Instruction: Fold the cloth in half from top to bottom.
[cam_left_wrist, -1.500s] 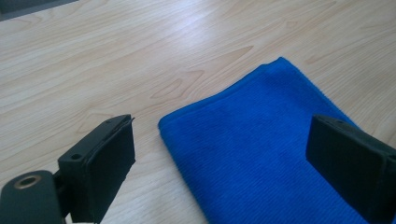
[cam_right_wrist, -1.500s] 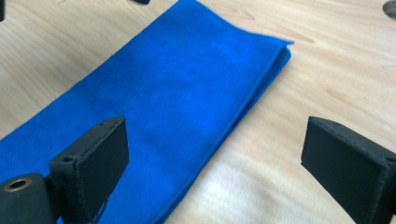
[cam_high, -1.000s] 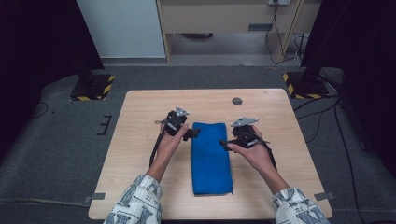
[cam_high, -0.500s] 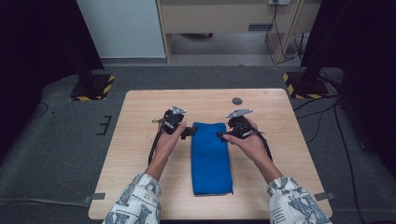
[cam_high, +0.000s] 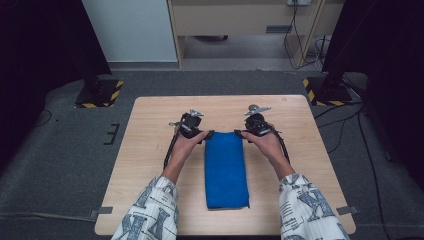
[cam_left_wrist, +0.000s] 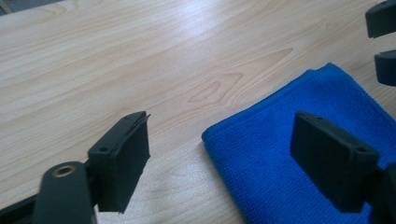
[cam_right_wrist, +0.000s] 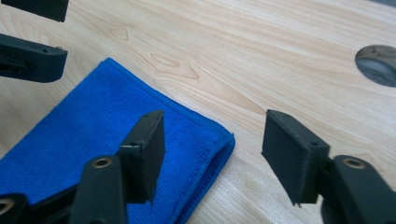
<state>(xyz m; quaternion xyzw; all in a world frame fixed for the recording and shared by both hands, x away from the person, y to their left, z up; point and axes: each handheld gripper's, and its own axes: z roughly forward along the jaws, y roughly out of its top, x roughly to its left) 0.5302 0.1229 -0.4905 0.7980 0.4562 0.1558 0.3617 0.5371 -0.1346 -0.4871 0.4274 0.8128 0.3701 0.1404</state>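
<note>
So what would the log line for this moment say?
cloth: folded, flat on table | left hand-held gripper: open, at far left corner | right hand-held gripper: open, at far right corner | grasp: not yet

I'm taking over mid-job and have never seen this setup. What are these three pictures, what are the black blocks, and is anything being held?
A person sits at a wooden table and holds a hand-operated two-jaw gripper in each hand; there is no robot arm. The high view looks down from above: the left gripper and the right gripper sit at the far corners of a folded blue cloth. The other two pictures come from cameras riding on the grippers, so the black blocks rising from the bottom are each gripper's own jaws. In the left gripper view the left gripper is open, its jaws either side of one cloth corner. In the right gripper view the right gripper is open around the other corner. Nothing is held yet. A round hole is in the tabletop.
</note>
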